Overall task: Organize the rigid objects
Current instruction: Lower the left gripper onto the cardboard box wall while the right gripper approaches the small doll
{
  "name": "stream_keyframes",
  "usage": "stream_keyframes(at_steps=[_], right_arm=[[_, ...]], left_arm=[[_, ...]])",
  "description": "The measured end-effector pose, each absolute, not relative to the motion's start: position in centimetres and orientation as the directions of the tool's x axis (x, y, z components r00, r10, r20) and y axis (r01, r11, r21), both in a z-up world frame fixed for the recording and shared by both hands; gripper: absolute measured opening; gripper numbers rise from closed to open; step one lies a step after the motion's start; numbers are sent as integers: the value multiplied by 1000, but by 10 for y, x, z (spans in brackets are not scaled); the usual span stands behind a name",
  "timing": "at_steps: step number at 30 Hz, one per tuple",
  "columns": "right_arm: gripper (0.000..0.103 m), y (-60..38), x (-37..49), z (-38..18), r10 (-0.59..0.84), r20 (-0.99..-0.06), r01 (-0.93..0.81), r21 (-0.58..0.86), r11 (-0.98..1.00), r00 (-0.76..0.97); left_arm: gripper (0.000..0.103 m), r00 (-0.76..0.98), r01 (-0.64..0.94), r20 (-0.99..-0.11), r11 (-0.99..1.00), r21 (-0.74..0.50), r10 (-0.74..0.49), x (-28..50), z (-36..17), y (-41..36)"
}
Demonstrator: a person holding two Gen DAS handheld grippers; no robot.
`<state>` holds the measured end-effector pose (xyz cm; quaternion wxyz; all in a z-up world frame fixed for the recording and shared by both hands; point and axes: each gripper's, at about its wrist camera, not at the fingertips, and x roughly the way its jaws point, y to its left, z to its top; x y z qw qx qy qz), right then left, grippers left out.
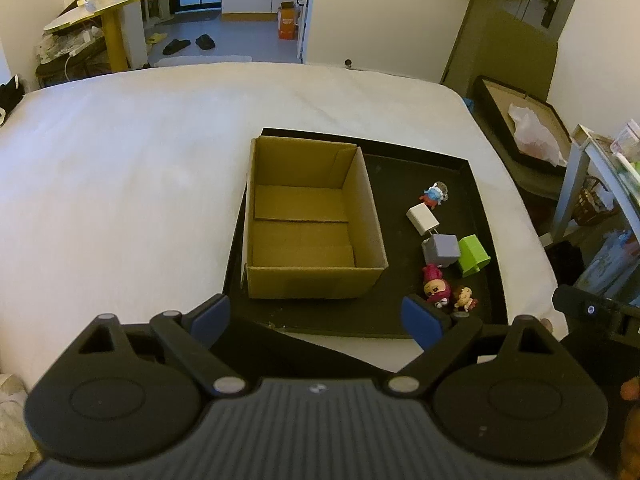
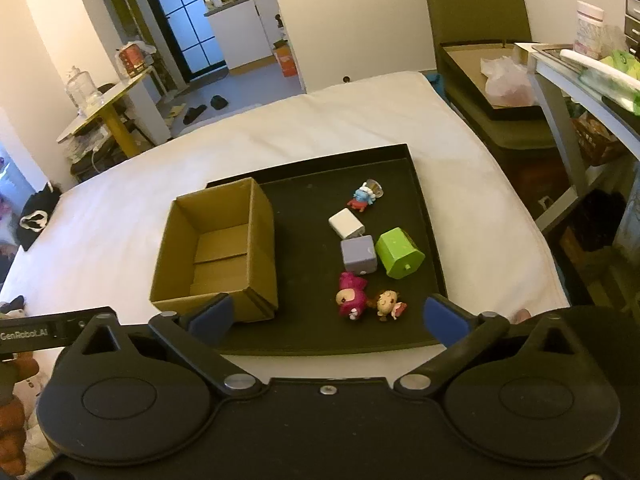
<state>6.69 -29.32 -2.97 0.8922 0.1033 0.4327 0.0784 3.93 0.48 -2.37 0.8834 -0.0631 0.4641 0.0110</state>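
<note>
An open, empty cardboard box (image 1: 308, 220) (image 2: 218, 248) stands on the left part of a black tray (image 1: 476, 200) (image 2: 320, 332) on a white bed. Right of the box lie a blue-red figurine (image 1: 434, 194) (image 2: 364, 196), a white charger (image 1: 422, 218) (image 2: 346, 223), a grey cube (image 1: 442, 249) (image 2: 358, 255), a green block (image 1: 474, 255) (image 2: 398, 254), a pink doll (image 1: 436, 288) (image 2: 351, 296) and a small brown-haired doll (image 1: 464, 298) (image 2: 388, 303). My left gripper (image 1: 316, 320) is open and empty before the box. My right gripper (image 2: 328, 320) is open and empty above the tray's near edge.
The white bed (image 1: 120, 168) (image 2: 340, 120) spreads left and behind the tray. A dark box with a plastic bag (image 1: 528, 128) (image 2: 500, 80) and a shelf (image 2: 580, 64) stand to the right. A yellow-legged table (image 1: 112, 12) (image 2: 108, 104) stands far left.
</note>
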Motion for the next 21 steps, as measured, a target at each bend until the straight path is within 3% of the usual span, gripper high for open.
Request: stream_keyframes(at_steps=[21], right_arm=[[103,-296,119,-66,210,-815,-8,244,970,541]], left_arm=[[91,501,-183,-865,979,-88,15,88,-59,22]])
